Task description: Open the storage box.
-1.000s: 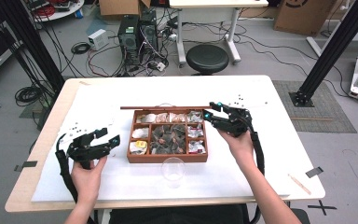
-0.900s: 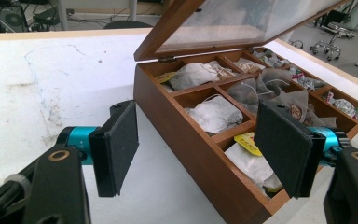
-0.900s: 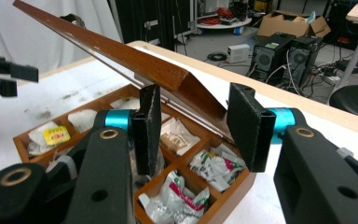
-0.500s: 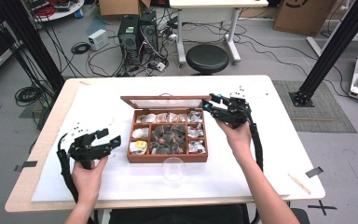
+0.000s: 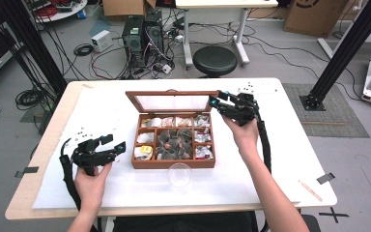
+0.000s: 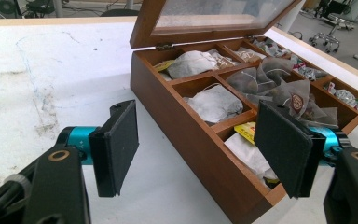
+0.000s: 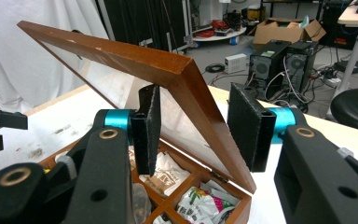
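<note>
Your right hand (image 5: 245,134) reached forward past the right side of the wooden box (image 5: 174,163), forearm angled in from the bottom edge, and carried the right gripper (image 5: 214,102) up at the far right corner of the raised lid (image 5: 170,102). In the right gripper view its jaws stood apart with the lid's edge (image 7: 186,88) between them; whether either pad touched the wood could not be told. The lid was tilted up on its far hinges, its clear pane showing.

Your left hand (image 5: 91,180) rested low on the table (image 5: 290,159), with the left gripper (image 5: 121,146) pointed at the box's left wall, just beside it. Its jaws were wide apart and held nothing.

The box sat mid-table, compartments full of tea bags (image 6: 214,102). One bag bore a small round red mark (image 6: 297,100); its writing was too small to read. A clear glass (image 5: 179,176) stood just in front of the box.
</note>
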Available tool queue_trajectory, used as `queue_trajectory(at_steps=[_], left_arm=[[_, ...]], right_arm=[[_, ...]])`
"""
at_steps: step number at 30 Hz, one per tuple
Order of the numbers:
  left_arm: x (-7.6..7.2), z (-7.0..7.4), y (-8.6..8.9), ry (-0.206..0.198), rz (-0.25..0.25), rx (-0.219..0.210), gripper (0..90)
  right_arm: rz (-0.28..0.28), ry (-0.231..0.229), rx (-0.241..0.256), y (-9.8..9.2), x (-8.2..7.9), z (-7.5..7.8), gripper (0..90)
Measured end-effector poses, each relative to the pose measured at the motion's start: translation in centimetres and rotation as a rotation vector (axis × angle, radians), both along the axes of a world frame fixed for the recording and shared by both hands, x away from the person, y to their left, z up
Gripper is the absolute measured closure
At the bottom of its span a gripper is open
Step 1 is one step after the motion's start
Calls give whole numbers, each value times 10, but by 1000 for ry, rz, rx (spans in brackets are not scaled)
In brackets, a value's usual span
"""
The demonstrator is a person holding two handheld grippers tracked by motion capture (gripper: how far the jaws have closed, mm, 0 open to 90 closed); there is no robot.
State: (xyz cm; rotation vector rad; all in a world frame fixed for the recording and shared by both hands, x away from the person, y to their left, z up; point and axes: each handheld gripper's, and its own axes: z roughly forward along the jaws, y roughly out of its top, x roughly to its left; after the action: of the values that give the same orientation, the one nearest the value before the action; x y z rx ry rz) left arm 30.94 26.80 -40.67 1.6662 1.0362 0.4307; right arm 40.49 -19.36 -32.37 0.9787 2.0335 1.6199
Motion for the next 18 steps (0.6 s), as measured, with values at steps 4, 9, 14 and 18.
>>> queue_trajectory(at_steps=[4, 9, 14, 18], left_arm=[[0, 0, 0, 1, -3, 4, 305], [0, 0, -1, 5, -8, 5, 305], [-2, 0, -1, 4, -9, 6, 305], [-3, 0, 1, 7, -6, 9, 304]], right_arm=[[3, -4, 2, 0, 1, 0, 559], [1, -6, 1, 0, 3, 0, 559], [3, -2, 7, 0, 6, 1, 559], [2, 0, 11, 0, 6, 1, 558]])
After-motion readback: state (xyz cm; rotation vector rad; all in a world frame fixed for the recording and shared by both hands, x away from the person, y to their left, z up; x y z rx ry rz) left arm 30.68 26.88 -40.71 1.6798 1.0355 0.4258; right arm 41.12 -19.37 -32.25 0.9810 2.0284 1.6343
